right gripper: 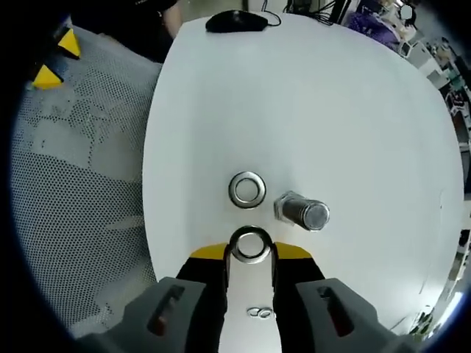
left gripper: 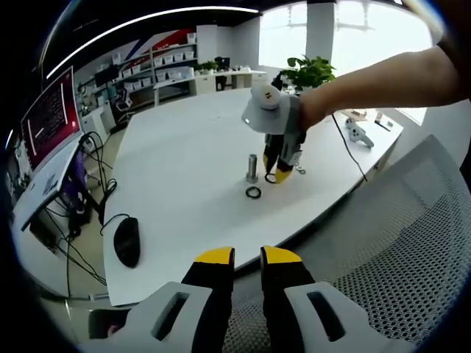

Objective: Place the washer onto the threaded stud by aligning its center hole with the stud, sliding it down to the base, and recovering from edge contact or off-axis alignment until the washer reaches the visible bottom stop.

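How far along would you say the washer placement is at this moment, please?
Done: the right gripper has a washer pinched between its jaws, just beside the threaded stud.
In hand: bringing that washer over the stud; its hole is not yet above the tip.
Left: aligning, sliding it down to the base. A second washer lies flat on the table. The left gripper waits, empty, over a mesh chair.

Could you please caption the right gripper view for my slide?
Right gripper holds a washer beside the stud.

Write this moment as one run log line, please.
right gripper: shut on washer | stud: bare | spare washer: on table | left gripper: idle
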Demonstrator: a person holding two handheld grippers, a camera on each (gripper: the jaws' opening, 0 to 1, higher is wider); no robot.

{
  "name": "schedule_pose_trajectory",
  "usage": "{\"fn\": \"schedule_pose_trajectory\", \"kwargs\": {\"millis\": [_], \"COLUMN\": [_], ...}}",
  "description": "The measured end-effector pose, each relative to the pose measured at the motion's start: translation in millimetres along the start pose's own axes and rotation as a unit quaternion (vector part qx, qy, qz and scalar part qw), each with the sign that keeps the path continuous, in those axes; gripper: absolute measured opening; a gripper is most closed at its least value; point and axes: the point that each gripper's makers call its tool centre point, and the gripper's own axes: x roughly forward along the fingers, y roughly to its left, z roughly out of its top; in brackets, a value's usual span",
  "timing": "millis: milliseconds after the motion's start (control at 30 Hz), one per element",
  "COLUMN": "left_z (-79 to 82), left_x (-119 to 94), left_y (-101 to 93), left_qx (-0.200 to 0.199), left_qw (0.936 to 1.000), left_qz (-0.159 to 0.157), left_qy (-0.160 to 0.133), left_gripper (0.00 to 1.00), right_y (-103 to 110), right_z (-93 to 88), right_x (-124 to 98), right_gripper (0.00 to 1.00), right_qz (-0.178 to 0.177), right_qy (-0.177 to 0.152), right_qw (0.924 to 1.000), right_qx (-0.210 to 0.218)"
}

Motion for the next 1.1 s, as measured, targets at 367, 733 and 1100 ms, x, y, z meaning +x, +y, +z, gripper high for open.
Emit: {"fn": "schedule_pose_trajectory", "kwargs": {"millis": [367, 733, 1100], "left_z": [0.1, 0.4, 0.9], "left_x": [0, 0, 0], "left_y": [-0.1, 0.2, 0.2], "left_qx": [0.000, 0.000, 0.001], "left_qw": [1.0000, 1.0000, 1.0000], "left_qz": [0.000, 0.001, 0.001], "left_qy": [-0.001, -0.002, -0.003], "left_gripper": [0.12, 0.12, 0.12], "right_y": [-6, -25, -43], "right_z": [14.1, 32.9, 37.1], "right_x": [-37, -45, -31], "right_gripper": [0.23, 0.23, 0.23], "right_qz": [0.000, -0.038, -0.067], "right_qy": [-0.020, -0.041, -0.045], "right_qw": [0.9998, 0.9983, 0.9964], "right_qx": [-0.007, -0.017, -0.026]}}
